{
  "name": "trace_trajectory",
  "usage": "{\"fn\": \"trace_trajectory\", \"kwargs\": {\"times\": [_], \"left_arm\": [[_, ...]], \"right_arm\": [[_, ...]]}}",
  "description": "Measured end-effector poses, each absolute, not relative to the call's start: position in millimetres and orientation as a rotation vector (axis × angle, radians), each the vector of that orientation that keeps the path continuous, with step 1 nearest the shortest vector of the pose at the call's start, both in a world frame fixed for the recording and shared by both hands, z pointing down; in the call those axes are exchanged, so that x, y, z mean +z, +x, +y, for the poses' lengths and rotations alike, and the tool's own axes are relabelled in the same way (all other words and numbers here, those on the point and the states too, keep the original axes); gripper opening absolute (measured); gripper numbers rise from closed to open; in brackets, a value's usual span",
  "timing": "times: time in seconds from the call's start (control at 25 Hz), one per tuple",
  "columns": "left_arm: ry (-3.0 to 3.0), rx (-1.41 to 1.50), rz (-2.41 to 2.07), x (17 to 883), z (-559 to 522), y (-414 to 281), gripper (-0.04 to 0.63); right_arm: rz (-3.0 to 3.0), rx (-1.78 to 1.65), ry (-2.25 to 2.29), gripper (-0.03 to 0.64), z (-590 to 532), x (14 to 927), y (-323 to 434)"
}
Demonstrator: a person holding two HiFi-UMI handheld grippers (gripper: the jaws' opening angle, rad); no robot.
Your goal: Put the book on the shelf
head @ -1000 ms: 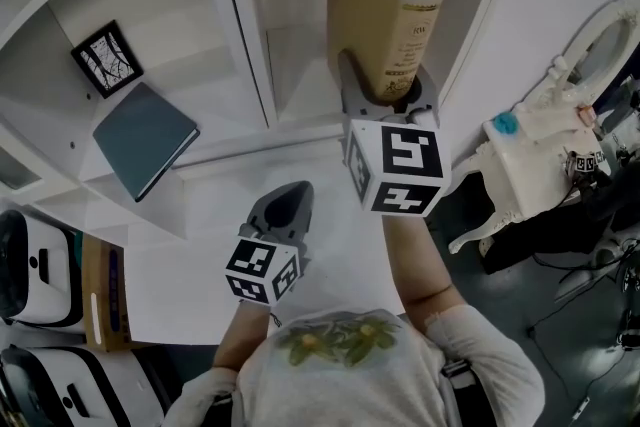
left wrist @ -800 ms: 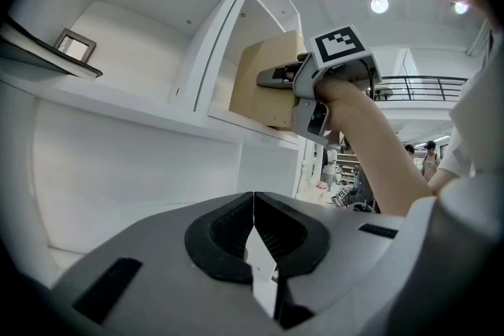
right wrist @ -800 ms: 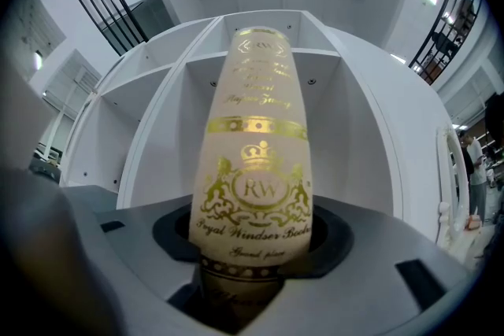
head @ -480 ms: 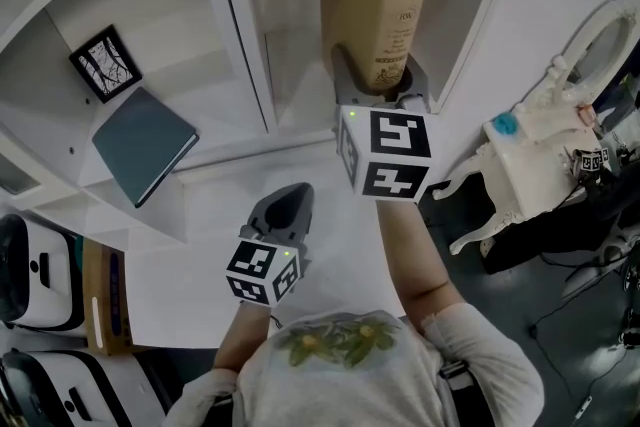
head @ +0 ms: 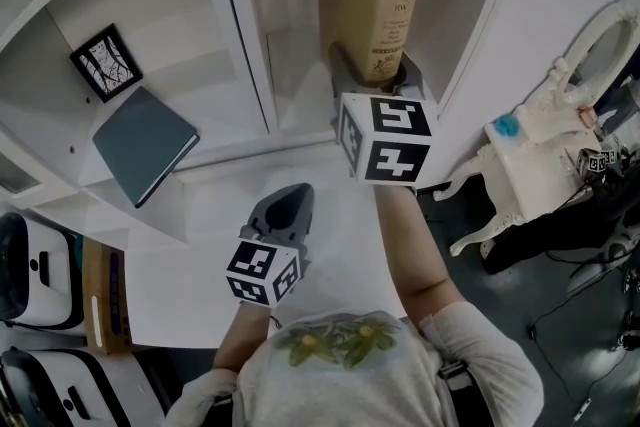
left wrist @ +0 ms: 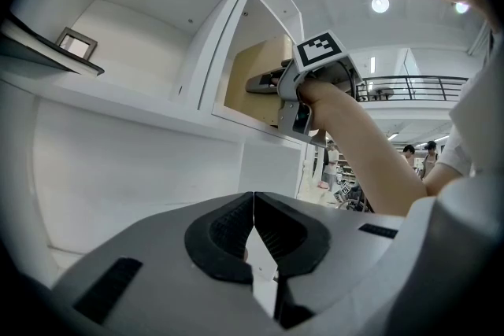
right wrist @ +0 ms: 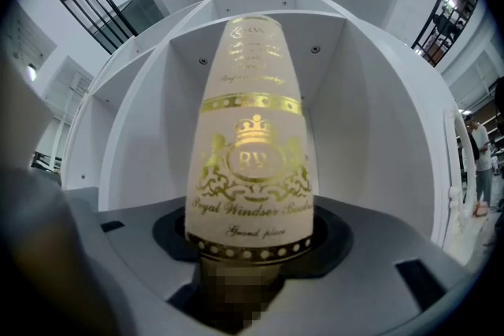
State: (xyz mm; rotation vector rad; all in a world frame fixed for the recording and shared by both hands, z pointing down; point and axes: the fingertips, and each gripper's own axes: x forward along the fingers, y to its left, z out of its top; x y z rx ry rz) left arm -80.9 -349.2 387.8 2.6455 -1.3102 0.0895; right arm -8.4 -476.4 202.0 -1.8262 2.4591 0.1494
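Note:
A thick tan book (head: 365, 10) with gold print on its cream spine (right wrist: 252, 145) stands upright inside the right compartment of the white shelf (head: 235, 35). My right gripper (head: 378, 80) is shut on the book's lower spine end, at the compartment's mouth. In the left gripper view the book (left wrist: 256, 79) and the right gripper (left wrist: 295, 86) show at the shelf opening. My left gripper (head: 285, 210) hangs lower, over the white ledge, its jaws (left wrist: 253, 236) shut with nothing between them.
The left compartment holds a dark teal book (head: 143, 140) lying flat and a small framed picture (head: 105, 60). A white ornate table (head: 530, 165) stands at the right. White and black devices (head: 40, 265) and a cardboard box (head: 100, 300) sit at the lower left.
My right gripper has carried the book a little to the left and deeper into the right compartment. The left gripper has stayed put.

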Motion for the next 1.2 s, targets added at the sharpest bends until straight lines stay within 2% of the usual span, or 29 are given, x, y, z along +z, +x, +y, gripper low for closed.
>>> {"fn": "trace_trajectory", "kwargs": {"times": [0.76,0.88,1.2], "left_arm": [[2.665,0.087,-1.326,380,-340,-77,0.028],[2.665,0.086,-1.334,378,-337,-78,0.028],[2.662,0.092,-1.356,379,-326,-79,0.028]], "right_arm": [[2.576,0.124,-1.854,0.248,-488,211,-15],[2.566,0.216,-1.887,0.276,-480,208,-12],[2.521,0.219,-1.843,0.278,-434,218,8]]}}
